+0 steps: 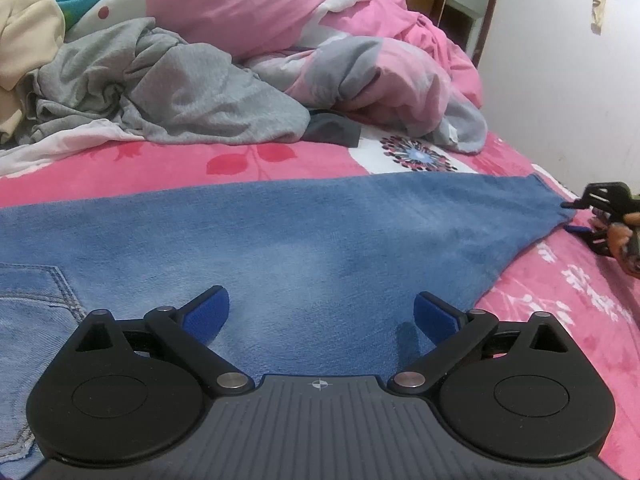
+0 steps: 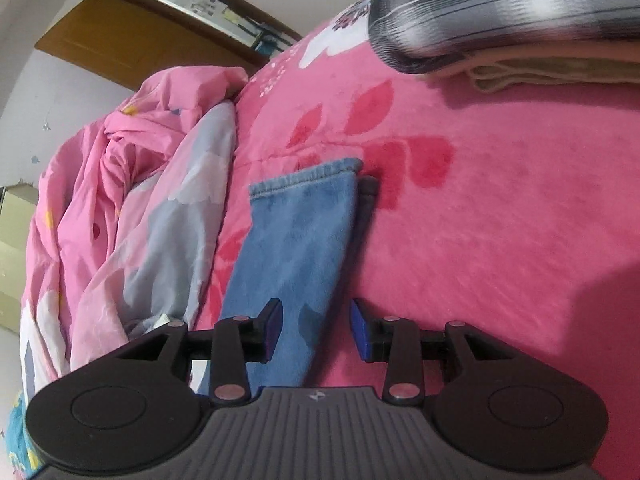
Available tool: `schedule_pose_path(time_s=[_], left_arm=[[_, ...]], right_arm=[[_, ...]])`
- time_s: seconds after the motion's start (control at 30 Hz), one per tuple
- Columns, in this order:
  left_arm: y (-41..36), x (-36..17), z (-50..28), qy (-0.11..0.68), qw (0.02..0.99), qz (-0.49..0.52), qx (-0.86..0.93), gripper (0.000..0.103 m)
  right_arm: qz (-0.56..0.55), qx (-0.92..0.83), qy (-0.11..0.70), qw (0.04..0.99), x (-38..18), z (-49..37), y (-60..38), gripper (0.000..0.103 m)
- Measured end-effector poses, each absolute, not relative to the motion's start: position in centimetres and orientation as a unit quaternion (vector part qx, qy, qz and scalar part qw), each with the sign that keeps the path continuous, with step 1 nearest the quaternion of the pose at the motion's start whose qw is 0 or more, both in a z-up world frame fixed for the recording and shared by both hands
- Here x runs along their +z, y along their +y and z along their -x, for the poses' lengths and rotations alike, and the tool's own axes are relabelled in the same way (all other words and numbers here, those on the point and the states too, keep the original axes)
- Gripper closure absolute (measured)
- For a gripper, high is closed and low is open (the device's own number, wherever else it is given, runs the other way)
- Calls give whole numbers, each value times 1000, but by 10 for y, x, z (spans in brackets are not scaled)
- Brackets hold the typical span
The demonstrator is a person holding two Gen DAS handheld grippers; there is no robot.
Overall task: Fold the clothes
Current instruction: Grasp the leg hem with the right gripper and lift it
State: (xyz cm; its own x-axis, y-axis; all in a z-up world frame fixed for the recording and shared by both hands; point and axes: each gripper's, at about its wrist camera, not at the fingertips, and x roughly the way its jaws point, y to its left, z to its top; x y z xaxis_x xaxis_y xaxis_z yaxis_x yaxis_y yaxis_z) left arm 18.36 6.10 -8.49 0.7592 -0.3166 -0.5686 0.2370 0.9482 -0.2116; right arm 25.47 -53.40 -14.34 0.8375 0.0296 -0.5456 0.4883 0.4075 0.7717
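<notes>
Blue jeans lie flat on the pink bedspread, a back pocket at the lower left. My left gripper is open and empty just above the jeans' seat area. The right gripper shows at the far right beside the leg end. In the right wrist view the jeans leg runs away to its hem. My right gripper is open over the leg's right edge, holding nothing.
A crumpled grey garment and cream cloth lie behind the jeans, by a bunched pink duvet. Folded plaid clothes sit stacked on the bedspread beyond the hem. A white wall borders the bed.
</notes>
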Motion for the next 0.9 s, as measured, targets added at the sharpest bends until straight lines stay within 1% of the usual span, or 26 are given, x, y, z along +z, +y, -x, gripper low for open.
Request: schedule_pose_path(time_s=[0.3,0.37,0.43,0.53,0.63,0.77,0.9], left_arm=[[61,-86,-184,312,936,64,-149,3],[61,-86,-184,312,936,65,-149,3],[61,-86,-183,312,936,66,-149,3],[62,-86,-183,311,936,68,-150,3],[63,-86,-183,310,936,74,-151,3],[65,-87,-183,309,936,78,-152,3],[66,-86,-183,308,935,84,-153,3]], right_arm=[[-550,-162,220,789,-152,-277,-546,67],[-525,-171,225,803,-148,-282,-543,69],[-499,-180,231,815,-145,-287,-540,86],[-452,-184,229,842,-135,-290,-532,97],[-407,-171,198,875,-113,-286,-517,98],[-356,-144,176,906,-75,-286,-496,98],[-333,-105,156,924,-40,-280,-474,99]])
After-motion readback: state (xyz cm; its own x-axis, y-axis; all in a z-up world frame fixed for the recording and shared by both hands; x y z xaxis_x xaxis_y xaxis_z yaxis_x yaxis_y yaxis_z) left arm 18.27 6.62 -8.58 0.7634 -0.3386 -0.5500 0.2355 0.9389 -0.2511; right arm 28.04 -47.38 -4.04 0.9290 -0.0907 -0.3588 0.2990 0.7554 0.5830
